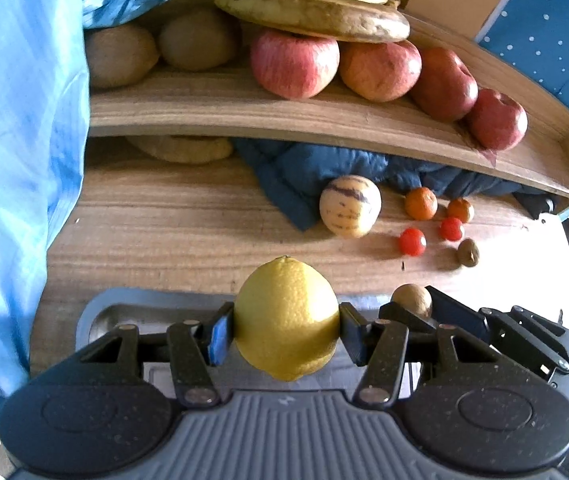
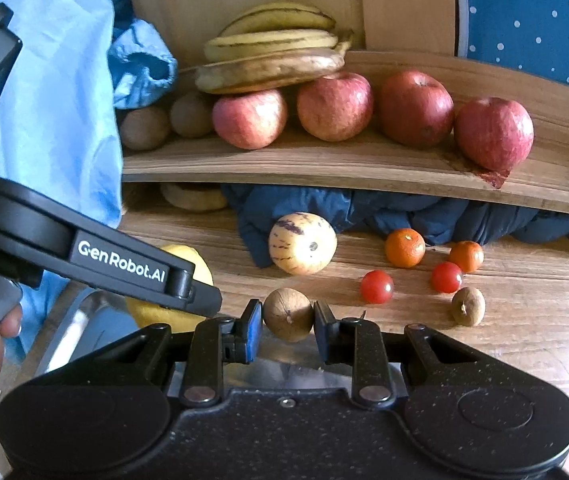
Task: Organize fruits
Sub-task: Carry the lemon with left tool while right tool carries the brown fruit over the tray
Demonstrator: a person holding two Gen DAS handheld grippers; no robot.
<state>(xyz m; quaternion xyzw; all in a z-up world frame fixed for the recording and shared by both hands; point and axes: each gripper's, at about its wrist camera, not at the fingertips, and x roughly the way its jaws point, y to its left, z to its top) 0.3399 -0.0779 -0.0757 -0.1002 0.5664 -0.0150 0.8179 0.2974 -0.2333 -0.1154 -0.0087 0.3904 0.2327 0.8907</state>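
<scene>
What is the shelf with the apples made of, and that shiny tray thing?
The shelf looks like wood with a smooth matte finish: brown grain lines run along it. The tray seems to be metal, grey and glossy, catching the light.

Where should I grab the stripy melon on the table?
Grip the melon across its round middle, coming down from above. It lies on its side with one end against the blue cloth, so the cloth blocks the back, while its top and both flanks are bare. Its widest part gives the pads even, facing surfaces.
</scene>
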